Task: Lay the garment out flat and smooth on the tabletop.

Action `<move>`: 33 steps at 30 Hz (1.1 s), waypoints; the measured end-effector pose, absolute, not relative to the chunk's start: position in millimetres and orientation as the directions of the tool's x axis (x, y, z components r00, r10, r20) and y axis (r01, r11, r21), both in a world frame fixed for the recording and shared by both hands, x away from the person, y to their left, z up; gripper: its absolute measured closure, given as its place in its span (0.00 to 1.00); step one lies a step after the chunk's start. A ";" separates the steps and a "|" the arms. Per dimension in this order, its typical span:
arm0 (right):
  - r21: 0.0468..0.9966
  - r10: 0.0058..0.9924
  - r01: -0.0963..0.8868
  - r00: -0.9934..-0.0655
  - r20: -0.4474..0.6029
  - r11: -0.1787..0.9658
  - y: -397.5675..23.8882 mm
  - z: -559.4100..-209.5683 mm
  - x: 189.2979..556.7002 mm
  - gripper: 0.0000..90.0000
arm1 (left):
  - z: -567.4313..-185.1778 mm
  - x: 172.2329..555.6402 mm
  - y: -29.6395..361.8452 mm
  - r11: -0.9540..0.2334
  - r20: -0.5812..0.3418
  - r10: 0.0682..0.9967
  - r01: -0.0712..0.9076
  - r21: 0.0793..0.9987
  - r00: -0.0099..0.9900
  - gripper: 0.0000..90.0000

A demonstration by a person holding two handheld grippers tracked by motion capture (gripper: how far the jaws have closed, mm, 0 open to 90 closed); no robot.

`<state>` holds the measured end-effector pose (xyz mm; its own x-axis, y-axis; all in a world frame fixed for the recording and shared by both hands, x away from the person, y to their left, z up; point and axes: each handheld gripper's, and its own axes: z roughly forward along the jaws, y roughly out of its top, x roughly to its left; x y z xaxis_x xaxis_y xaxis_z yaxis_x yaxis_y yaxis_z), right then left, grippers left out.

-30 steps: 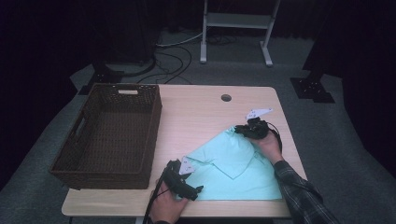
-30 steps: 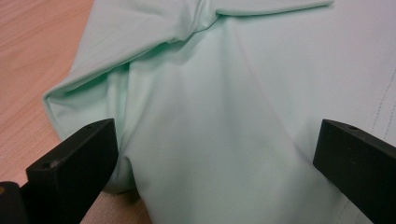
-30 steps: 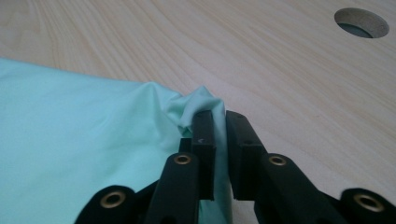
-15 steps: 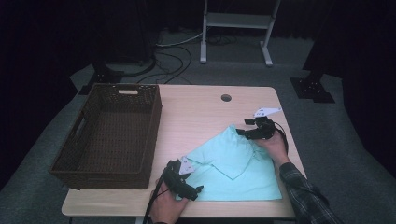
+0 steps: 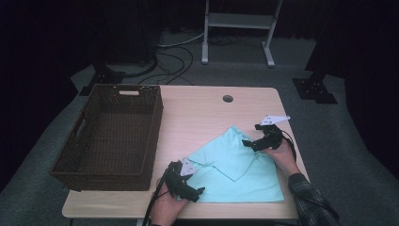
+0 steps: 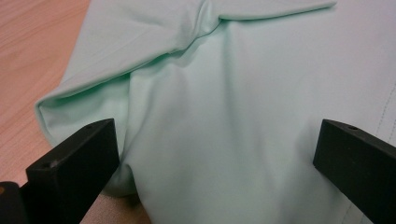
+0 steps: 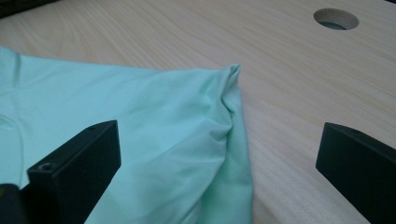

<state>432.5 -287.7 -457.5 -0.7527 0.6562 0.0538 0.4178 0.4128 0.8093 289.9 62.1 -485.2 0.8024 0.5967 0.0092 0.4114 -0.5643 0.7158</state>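
**High view, then each gripper in turn: jaws wide over a half-folded shirt**

High view. Shows a mint-green shirt (image 5: 235,167) lying flat on the near right part of the counter (image 5: 202,113), with one flap turned in over its middle. Reads as a fold in hand, likely to make the shirt small enough for the wicker basket (image 5: 158,123) standing empty at the left. Places the left gripper (image 5: 196,191) at the shirt's near left edge, low over the cloth, probably to take up that side next. Places the right gripper (image 5: 246,142) at the far right edge, beside the turned-in corner and clear of the cloth, likely because that flap already lies where wanted.

Left gripper view. Looks along two black jaws standing wide apart, with nothing pinched. Finds shirt cloth (image 6: 233,116) spread between and beneath them, a rounded fold edge close by the left-hand jaw and bare counter (image 6: 32,46) beyond it. Suggests a hand parked ready to close on that edge.

Right gripper view. Looks along jaws that have just been opening and now stand at full spread. Finds the bunched corner of the shirt (image 7: 140,130) lying between them on the counter (image 7: 280,70), free of both pads. Catches the round cable hole (image 7: 336,18) farther off.
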 end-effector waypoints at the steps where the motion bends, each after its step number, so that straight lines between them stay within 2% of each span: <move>1: 0.818 0.656 0.412 -0.753 0.057 0.402 -289.1 -457.6 429.4 0.00 | -485.1 290.1 62.2 -0.566 0.010 0.595 0.411 0.715 0.803 0.00; 8: 0.844 0.659 0.383 -0.750 0.048 0.374 -299.2 -457.0 401.6 0.00 | -485.0 289.9 61.1 -0.565 0.011 0.600 0.414 0.714 0.800 0.00; 15: 0.842 0.633 0.357 -0.774 0.024 0.405 -305.2 -455.6 371.7 0.00 | -485.1 289.9 60.7 -0.563 0.011 0.603 0.416 0.714 0.798 0.00; 25: 0.794 0.631 0.386 -0.775 0.004 0.469 -320.6 -475.1 342.3 0.00 | -485.2 288.5 58.7 -0.555 0.009 0.614 0.423 0.716 0.790 0.00; 33: 0.739 0.614 0.424 -0.789 0.018 0.523 -317.2 -485.5 342.3 0.00 | -478.8 293.3 50.9 -0.552 -0.001 0.608 0.423 0.719 0.794 0.00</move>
